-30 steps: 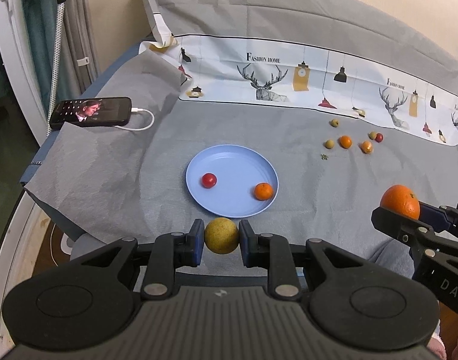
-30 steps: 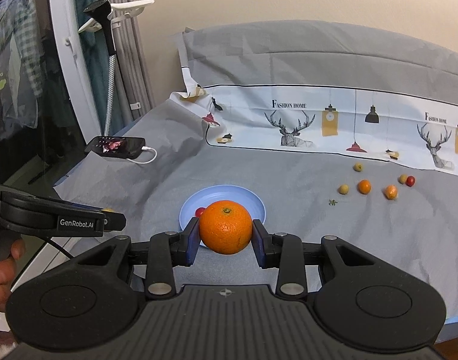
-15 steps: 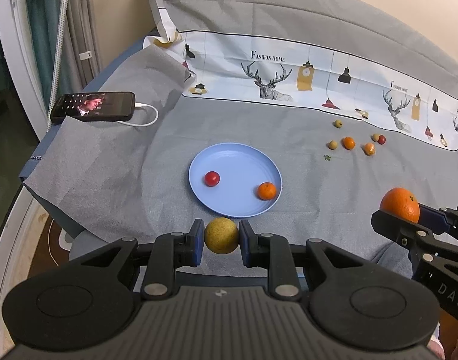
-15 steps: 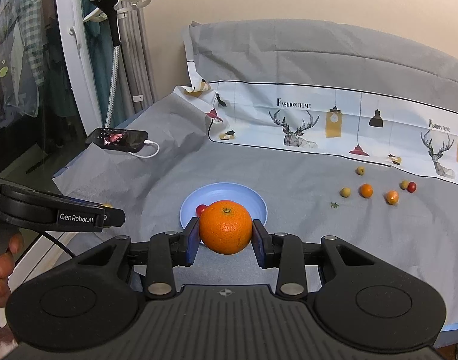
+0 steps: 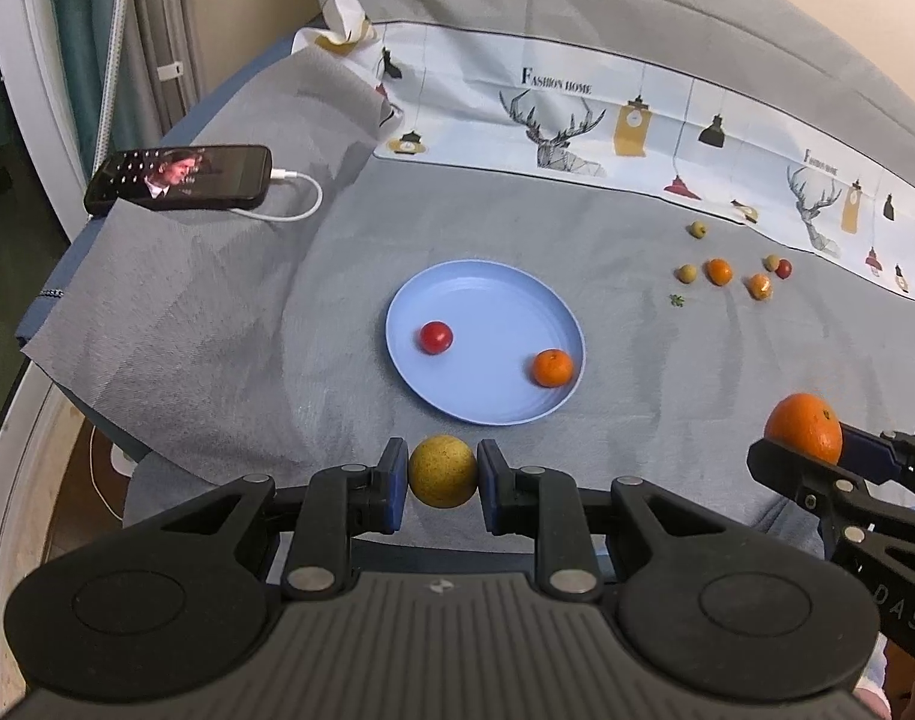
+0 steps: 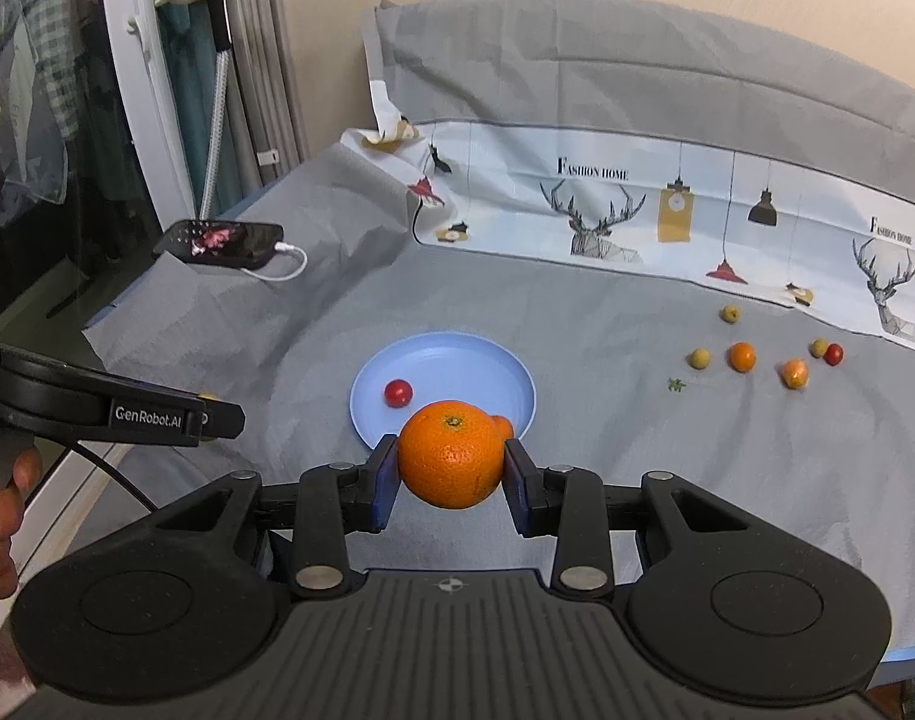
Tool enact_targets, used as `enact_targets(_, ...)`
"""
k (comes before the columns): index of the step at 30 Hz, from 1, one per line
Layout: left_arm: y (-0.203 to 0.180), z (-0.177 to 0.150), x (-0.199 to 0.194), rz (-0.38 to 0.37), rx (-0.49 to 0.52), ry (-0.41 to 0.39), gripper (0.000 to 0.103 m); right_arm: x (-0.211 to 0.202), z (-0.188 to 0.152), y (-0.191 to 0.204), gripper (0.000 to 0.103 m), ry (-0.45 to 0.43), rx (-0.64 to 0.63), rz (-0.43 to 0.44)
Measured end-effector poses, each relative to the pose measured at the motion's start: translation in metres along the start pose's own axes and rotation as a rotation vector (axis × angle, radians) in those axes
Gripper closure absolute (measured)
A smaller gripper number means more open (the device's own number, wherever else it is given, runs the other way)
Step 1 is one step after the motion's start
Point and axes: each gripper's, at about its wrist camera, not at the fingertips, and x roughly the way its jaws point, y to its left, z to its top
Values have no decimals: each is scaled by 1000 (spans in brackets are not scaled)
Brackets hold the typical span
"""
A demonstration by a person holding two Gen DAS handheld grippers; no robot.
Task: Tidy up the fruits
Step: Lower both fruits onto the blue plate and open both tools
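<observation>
My left gripper (image 5: 442, 480) is shut on a yellow-green round fruit (image 5: 442, 478), held just short of the near rim of the blue plate (image 5: 475, 294). The plate holds a red cherry tomato (image 5: 436, 337) and a small orange (image 5: 552, 367). My right gripper (image 6: 449, 468) is shut on a large orange (image 6: 448, 453), held above the plate's near edge (image 6: 439, 348). The right gripper and its orange also show in the left wrist view (image 5: 804, 427), at the right. Several small fruits (image 5: 719, 270) lie loose on the grey cloth at the far right.
A phone (image 5: 181, 177) with a white cable lies at the far left on the cloth. A printed white cloth (image 5: 577, 114) runs along the back. The bed's left edge (image 5: 43, 324) drops off to the floor. A small green leaf (image 5: 675, 300) lies near the loose fruits.
Both grippers have moved a little forward toward the plate, each holding its fruit. The fruits on the plate and cloth have not moved.
</observation>
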Motion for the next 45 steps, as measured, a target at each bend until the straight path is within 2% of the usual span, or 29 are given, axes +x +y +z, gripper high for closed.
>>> enact_targets(10, 18, 31, 46, 26, -31, 37, 76, 52, 10, 0, 65, 78, -14, -19)
enact_targets(16, 21, 53, 82, 28, -27, 62, 76, 99, 22, -1, 65, 146, -7, -15)
enact_targets(28, 17, 100, 186, 56, -6, 145, 76, 201, 47, -9, 65, 214, -63, -19)
enact_targets(37, 8, 116, 256, 96, 31, 190, 76, 268, 44, -27, 65, 280, -100, -47)
enact_targets(41, 5, 122, 269, 54, 56, 185, 74, 282, 45, -30, 64, 287, -119, -23)
enact_targets(42, 4, 124, 269, 36, 63, 175, 60, 284, 46, -29, 64, 290, -132, -11)
enact_targets(43, 3, 125, 267, 21, 69, 166, 29, 283, 47, -28, 59, 286, -144, -11)
enact_targets(45, 5, 124, 255, 0, 56, 121, 2, 276, 50, -26, 27, 263, -166, -31)
